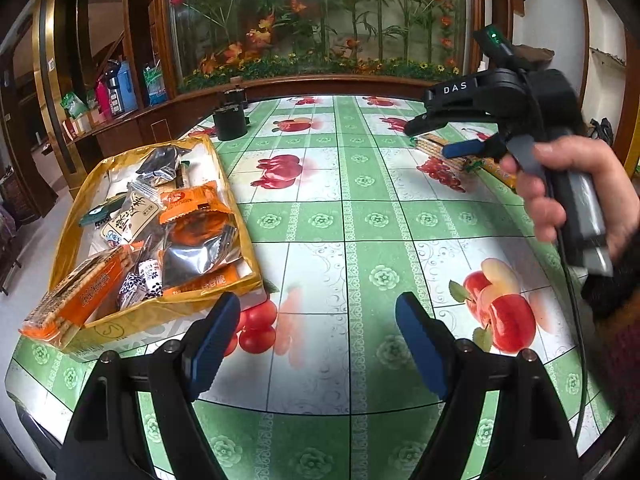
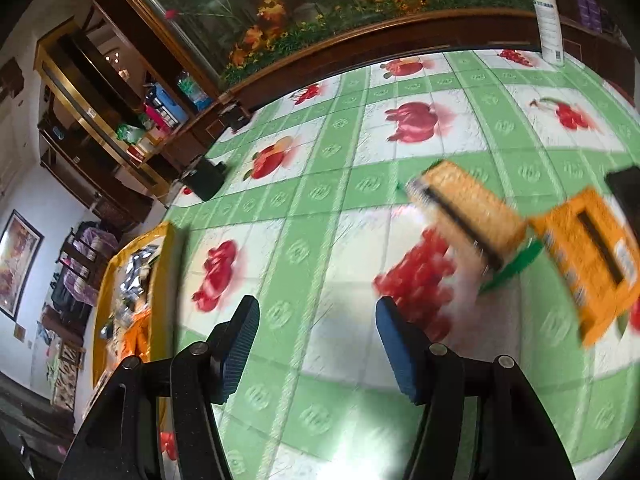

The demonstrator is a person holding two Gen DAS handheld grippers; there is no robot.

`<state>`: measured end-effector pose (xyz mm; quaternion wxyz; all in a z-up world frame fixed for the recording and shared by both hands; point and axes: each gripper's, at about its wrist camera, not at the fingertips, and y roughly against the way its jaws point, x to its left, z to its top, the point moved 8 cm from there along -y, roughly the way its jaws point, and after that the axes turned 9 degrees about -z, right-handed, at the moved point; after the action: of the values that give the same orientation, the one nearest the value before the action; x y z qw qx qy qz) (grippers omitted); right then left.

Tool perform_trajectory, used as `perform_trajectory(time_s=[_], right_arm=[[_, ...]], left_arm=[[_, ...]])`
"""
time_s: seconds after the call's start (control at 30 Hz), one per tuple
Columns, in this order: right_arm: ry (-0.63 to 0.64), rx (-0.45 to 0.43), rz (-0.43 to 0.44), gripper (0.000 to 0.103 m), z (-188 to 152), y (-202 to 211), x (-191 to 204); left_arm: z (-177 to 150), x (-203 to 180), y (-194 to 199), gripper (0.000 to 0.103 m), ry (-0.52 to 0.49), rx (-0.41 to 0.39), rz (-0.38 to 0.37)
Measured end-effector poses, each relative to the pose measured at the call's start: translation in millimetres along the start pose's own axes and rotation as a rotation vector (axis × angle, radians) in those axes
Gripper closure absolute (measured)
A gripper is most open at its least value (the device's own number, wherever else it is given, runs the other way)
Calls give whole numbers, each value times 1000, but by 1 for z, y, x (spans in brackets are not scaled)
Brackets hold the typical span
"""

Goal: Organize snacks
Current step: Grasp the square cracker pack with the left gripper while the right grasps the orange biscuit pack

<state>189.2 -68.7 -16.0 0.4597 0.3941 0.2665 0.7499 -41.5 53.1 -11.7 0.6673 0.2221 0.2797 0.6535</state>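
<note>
Both jaws stand wide open and hold nothing; the left gripper (image 1: 318, 344) hovers over the worktop (image 1: 360, 208), which carries a green-and-white cloth printed with fruit; between its blue pads only the cloth shows.

On the left side of the worktop lies a shallow yellow box (image 1: 78, 216); it is full of snacks in wrappers, among them an orange packet (image 1: 196, 200), a silver packet (image 1: 160, 164) and a long orange pack of biscuits (image 1: 76, 300) that leans out over the near corner of the box; in the right wrist view the same box (image 2: 102, 276) appears at the left edge, blurred.

The right gripper (image 1: 438, 138) is at the far right of the worktop, held by the right hand (image 1: 576, 188); its jaws are apart above a biscuit pack (image 1: 436, 148) that lies flat on the cloth; I cannot tell if a pad touches the pack. In its own view the right gripper (image 2: 318, 348) points at bare cloth; two snack packs lie ahead on the right, a tan biscuit pack with a green end (image 2: 468, 216) and just beside it an orange pack (image 2: 588, 256); both are blurred.

A black cup (image 1: 230, 122) stands at the far left edge of the worktop; a white bottle (image 2: 548, 20) stands at the far right edge.
</note>
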Motion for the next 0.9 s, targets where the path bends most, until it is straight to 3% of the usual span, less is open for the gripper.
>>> perform_trajectory(time_s=[0.27, 0.4, 0.5, 0.53, 0.67, 0.77, 0.8, 0.83, 0.9], right_arm=[[3, -11, -155, 33, 49, -23, -44], [-7, -78, -203, 33, 71, -17, -64], [15, -76, -269, 29, 81, -24, -81], [3, -67, -275, 29, 82, -28, -86], [-34, 33, -149, 29, 71, -51, -87], [56, 9, -152, 29, 59, -48, -68], [93, 7, -163, 33, 53, -48, -61], [151, -7, -193, 45, 45, -47, -52], [233, -1, -239, 48, 32, -46, -37]], left_arm=[[-1, 4, -2, 23, 32, 10, -19], [-1, 4, -2, 23, 29, 12, -17], [-2, 4, -2, 23, 29, 18, -12], [-2, 4, -2, 23, 29, 16, -10], [-2, 5, 0, 23, 32, 10, -5], [-2, 5, -1, 23, 32, 12, -4], [-2, 5, 0, 23, 31, 11, -2], [-2, 4, 0, 23, 31, 10, -3], [-2, 4, 0, 23, 30, 10, -3]])
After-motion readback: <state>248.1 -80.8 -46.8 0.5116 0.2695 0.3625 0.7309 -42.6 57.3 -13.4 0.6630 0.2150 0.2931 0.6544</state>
